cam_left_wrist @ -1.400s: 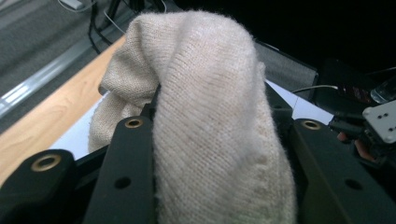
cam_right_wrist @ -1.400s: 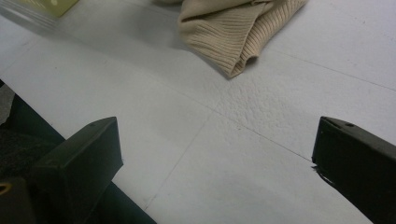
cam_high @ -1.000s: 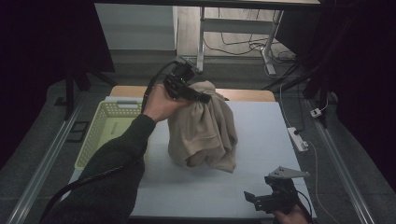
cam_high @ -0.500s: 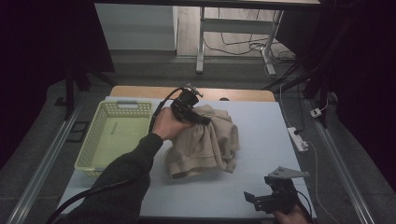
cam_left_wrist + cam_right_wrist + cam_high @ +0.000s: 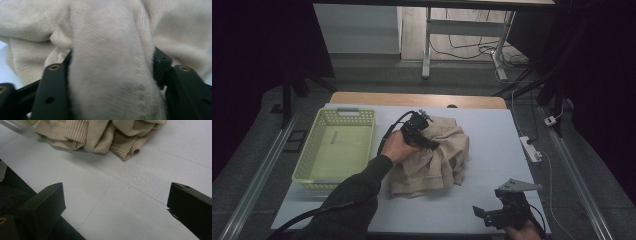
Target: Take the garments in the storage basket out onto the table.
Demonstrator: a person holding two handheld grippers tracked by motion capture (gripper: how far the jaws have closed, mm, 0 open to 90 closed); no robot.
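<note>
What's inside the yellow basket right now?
The yellow basket looks empty: its bare floor shows, with only a pale patch I can't identify. The beige sweater lies on the table beside it, gripped by the left claw.

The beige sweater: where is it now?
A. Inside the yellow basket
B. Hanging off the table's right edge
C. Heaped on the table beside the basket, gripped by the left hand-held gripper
C: the beige sweater lies heaped on the table beside the yellow basket, a fold clamped in the left hand-held gripper.
</note>
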